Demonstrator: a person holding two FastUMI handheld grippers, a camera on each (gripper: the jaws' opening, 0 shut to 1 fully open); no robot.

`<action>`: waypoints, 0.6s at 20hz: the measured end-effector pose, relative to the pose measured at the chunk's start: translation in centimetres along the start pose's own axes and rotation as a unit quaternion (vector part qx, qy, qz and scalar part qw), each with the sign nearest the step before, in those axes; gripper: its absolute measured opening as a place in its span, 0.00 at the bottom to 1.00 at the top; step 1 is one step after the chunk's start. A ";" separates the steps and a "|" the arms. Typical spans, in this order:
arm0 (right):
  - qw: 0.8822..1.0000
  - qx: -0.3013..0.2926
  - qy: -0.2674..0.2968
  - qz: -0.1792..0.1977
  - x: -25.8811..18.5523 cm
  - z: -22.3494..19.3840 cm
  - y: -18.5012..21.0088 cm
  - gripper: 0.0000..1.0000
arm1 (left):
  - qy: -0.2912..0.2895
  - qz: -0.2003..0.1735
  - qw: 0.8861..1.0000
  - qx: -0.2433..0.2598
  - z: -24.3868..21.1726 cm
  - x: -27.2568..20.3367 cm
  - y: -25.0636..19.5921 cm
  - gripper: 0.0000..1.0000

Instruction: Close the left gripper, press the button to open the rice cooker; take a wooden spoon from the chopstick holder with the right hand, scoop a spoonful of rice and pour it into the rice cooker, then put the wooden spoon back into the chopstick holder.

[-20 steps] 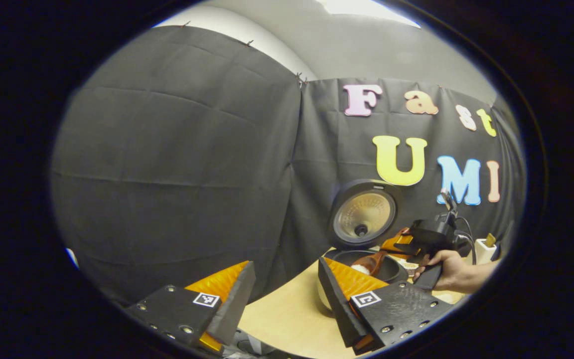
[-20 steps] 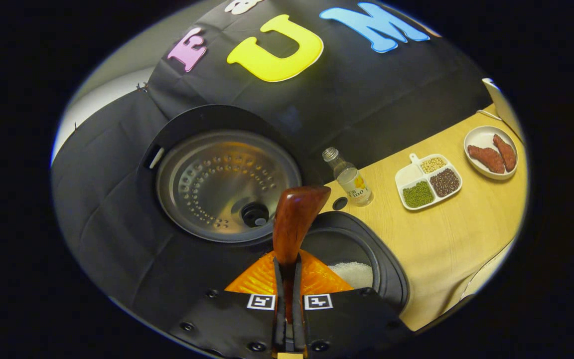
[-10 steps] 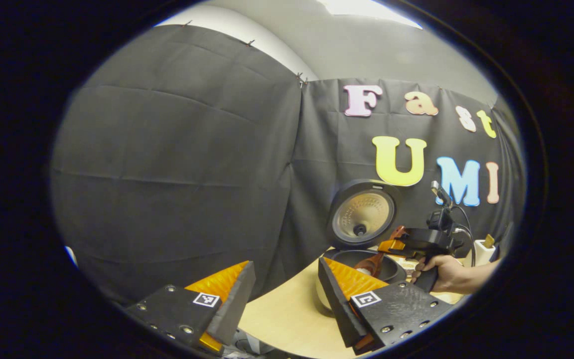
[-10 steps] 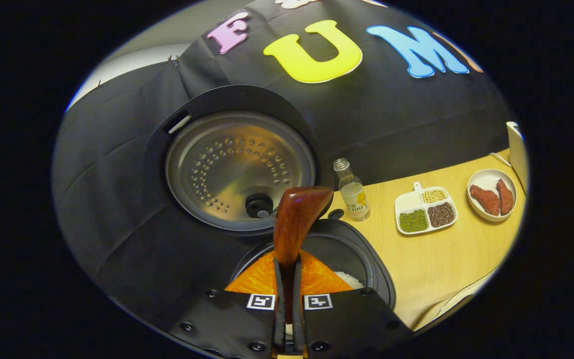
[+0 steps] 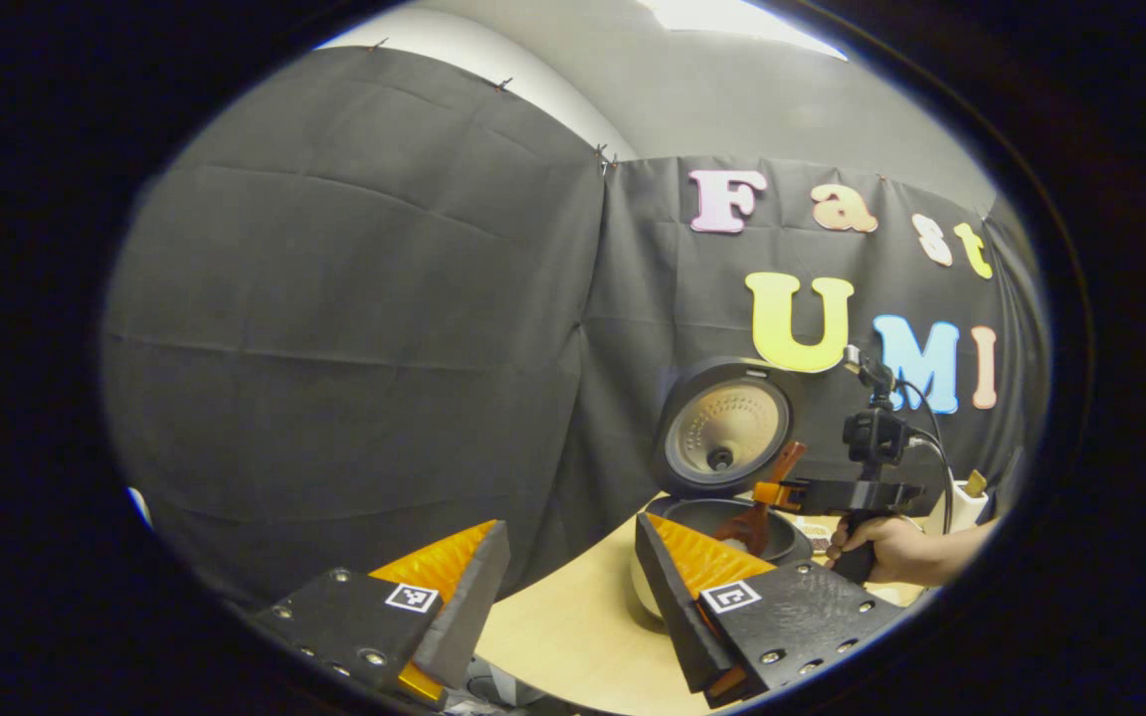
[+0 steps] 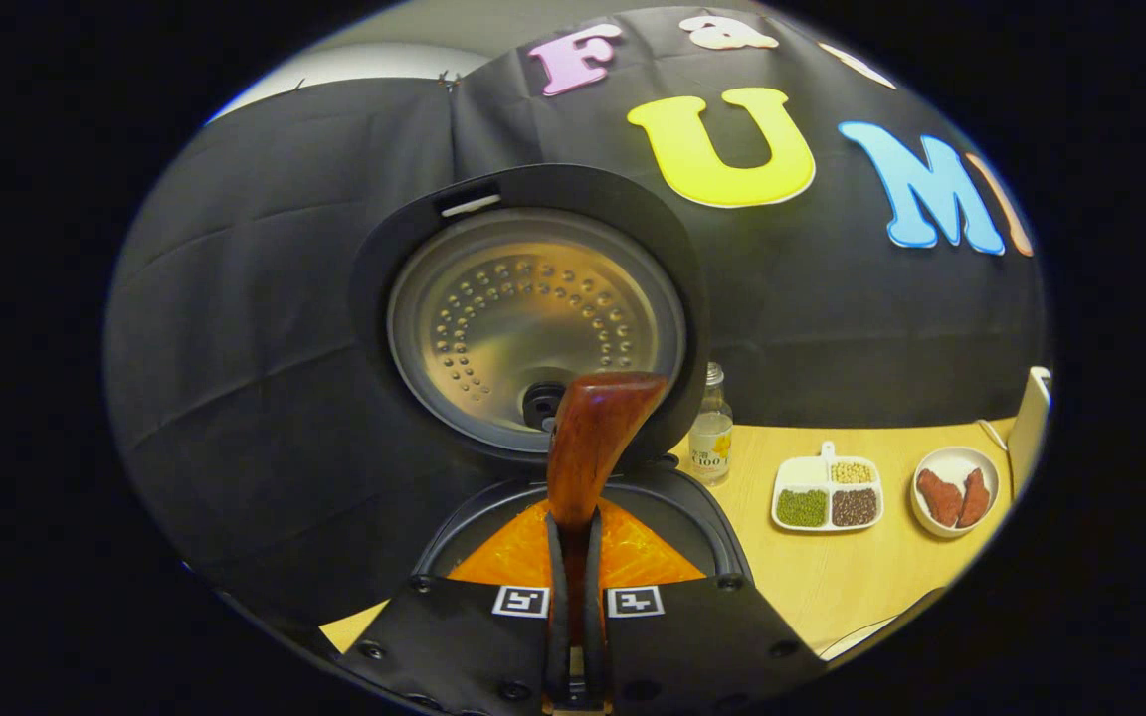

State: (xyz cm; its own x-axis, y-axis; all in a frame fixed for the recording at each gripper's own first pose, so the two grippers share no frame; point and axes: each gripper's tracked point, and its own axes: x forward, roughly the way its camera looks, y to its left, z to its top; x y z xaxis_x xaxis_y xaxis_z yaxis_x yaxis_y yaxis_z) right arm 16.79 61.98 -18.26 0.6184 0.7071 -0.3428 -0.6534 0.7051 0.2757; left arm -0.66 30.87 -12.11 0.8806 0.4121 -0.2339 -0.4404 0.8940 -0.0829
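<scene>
The black rice cooker stands open, its lid upright and the pot rim below. My right gripper is shut on the brown wooden spoon, which sticks up in front of the lid. In the left gripper view, the right gripper hovers level over the pot, held by a hand. The spoon hangs steeply from its fingers into the pot's mouth. My left gripper stands open, low over the table's left end, with nothing between its fingers.
On the wooden table, right of the cooker, are a small glass bottle, a white divided tray of beans and a white dish with red-brown pieces. A white container stands behind the hand.
The right gripper has risen and levelled over the pot, swinging the spoon steeper. The rice in the pot has slid out of the right gripper view. The left gripper has stayed put.
</scene>
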 end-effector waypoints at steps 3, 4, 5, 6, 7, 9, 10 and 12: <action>0.999 -0.053 -0.008 0.001 -0.2 0.1 0.2 0.07 | 0.001 -0.001 1.000 -0.001 -0.1 0.2 -0.1 0.78; 0.997 -0.073 -0.011 0.002 -0.3 0.2 0.2 0.07 | 0.001 -0.001 1.000 -0.002 -0.2 0.2 0.0 0.78; 0.996 -0.092 -0.015 0.003 -0.4 0.4 0.2 0.07 | 0.001 -0.001 1.000 -0.003 -0.2 0.3 0.0 0.78; 0.994 -0.109 -0.018 0.003 -0.3 0.6 0.2 0.07 | 0.001 -0.002 1.000 -0.003 -0.1 0.4 0.0 0.78; 0.992 -0.125 -0.021 0.002 -0.4 0.6 0.1 0.07 | 0.001 -0.002 1.000 -0.003 -0.3 0.3 0.0 0.78; 0.986 -0.163 -0.029 -0.001 -0.5 0.8 0.2 0.07 | 0.001 -0.002 1.000 -0.003 -0.3 0.4 -0.1 0.78; 0.982 -0.186 -0.033 -0.002 -0.6 0.9 0.1 0.07 | 0.001 -0.003 1.000 -0.004 -0.2 0.5 -0.1 0.78; 0.972 -0.230 -0.042 -0.003 -0.7 1.2 0.1 0.07 | 0.000 -0.004 1.000 -0.005 -0.2 0.6 -0.2 0.78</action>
State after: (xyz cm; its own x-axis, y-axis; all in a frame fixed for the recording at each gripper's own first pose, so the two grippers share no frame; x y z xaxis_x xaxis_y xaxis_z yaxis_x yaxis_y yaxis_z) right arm 16.79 61.66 -16.93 0.6437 0.7188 -0.2627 -0.7638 0.6245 -0.1630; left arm -0.04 30.87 -12.46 0.8838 0.4054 -0.2335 -0.4355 0.8953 -0.0939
